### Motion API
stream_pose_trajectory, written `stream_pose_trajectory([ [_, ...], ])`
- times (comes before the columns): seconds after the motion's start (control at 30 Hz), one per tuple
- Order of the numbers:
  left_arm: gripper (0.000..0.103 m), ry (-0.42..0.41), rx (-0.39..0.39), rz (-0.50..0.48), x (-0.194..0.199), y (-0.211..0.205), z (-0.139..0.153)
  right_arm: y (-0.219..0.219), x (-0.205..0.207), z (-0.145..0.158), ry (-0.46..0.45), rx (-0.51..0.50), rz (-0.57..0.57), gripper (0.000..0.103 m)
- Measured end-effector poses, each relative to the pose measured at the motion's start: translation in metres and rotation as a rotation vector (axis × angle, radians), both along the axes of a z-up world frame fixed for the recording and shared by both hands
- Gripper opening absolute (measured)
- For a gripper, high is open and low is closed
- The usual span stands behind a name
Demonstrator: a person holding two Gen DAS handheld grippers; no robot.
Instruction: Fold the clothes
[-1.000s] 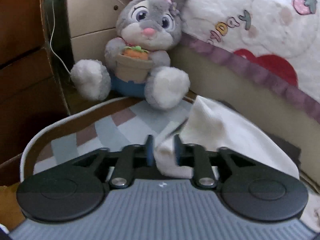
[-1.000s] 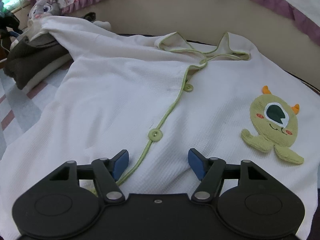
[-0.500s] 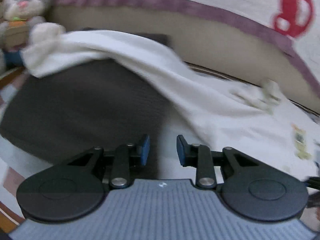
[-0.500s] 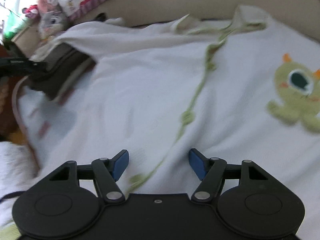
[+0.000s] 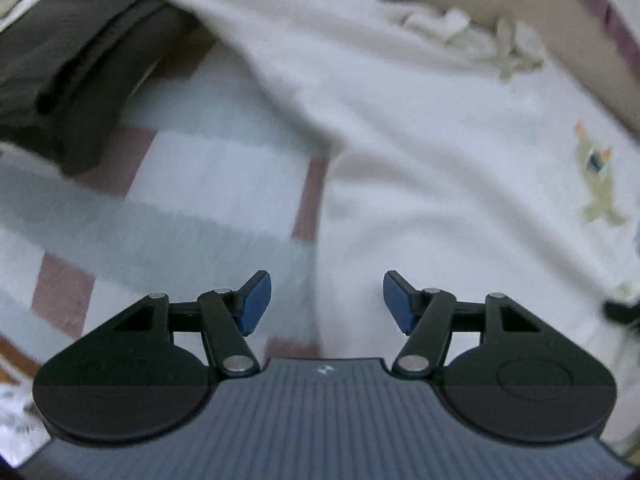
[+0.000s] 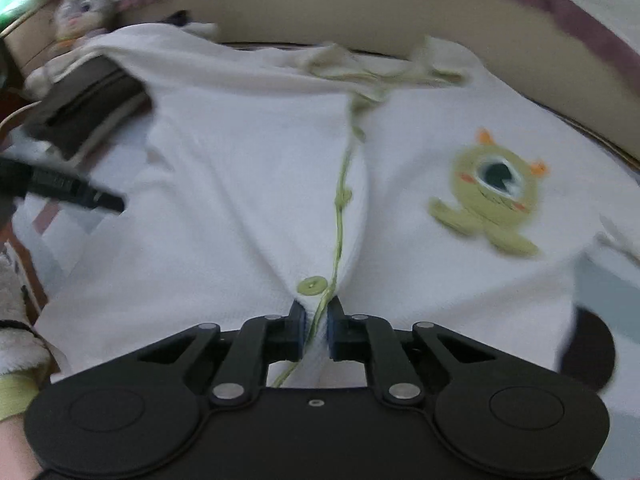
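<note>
A checked bedcover (image 5: pixel 192 184) in pale blue, white and dusty pink forms the working surface; a beige padded wall with a purple band (image 6: pixel 400 4) borders its far side. A white child's top (image 6: pixel 240 184) lies spread face up across the cover, its collar toward the padded wall and its hem toward the cameras. One sleeve drapes over a stack of dark folded clothes (image 5: pixel 80 60) at the far left. A green one-eyed monster patch (image 6: pixel 494 196) sits on the chest panel, to the right of the green-trimmed button placket (image 6: pixel 340 216). A grey plush rabbit (image 6: pixel 82 6) stands in the far left corner, blurred. The right gripper (image 6: pixel 316 330) is closing on the top's hem at the placket, just below the lowest green button (image 6: pixel 311 285); cloth is bunched and pinched between its blue pads (image 6: pixel 298 332). The left gripper (image 5: pixel 326 300) hovers over the top's left edge where it meets the cover, its jaws widening and nothing between the pads.
</note>
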State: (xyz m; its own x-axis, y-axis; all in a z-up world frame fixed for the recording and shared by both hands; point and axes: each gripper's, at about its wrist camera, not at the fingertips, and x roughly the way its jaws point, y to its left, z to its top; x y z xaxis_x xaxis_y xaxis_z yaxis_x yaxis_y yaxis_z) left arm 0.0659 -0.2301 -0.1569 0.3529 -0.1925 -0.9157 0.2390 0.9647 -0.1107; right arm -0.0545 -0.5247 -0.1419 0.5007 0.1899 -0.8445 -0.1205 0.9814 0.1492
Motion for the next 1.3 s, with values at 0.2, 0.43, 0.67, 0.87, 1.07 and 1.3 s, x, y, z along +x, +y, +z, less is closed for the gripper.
stream_pose_trajectory([
  [0.2,0.069,0.048,-0.050,-0.018,-0.008,0.004,-0.004,-0.015,0.009,-0.012,0.062,0.019,-0.090,0.012],
  [0.43,0.081,0.100,0.044,0.012,-0.037,-0.009,-0.012,-0.024,0.023,-0.014,0.065,0.000,-0.137,0.012],
  [0.67,0.093,0.231,0.033,0.126,-0.063,-0.003,-0.017,-0.057,0.032,-0.015,0.067,0.147,-0.191,0.012],
  [0.87,0.071,0.125,0.106,-0.015,-0.101,-0.016,-0.009,-0.077,0.021,-0.009,0.059,0.318,-0.219,0.018],
  [1.07,0.003,-0.178,0.171,-0.070,-0.130,0.009,0.066,-0.090,0.008,0.012,0.188,0.287,-0.219,0.053],
  [1.3,0.003,-0.214,0.078,0.095,-0.144,0.091,0.107,-0.122,-0.044,0.062,0.275,-0.080,0.243,0.057],
])
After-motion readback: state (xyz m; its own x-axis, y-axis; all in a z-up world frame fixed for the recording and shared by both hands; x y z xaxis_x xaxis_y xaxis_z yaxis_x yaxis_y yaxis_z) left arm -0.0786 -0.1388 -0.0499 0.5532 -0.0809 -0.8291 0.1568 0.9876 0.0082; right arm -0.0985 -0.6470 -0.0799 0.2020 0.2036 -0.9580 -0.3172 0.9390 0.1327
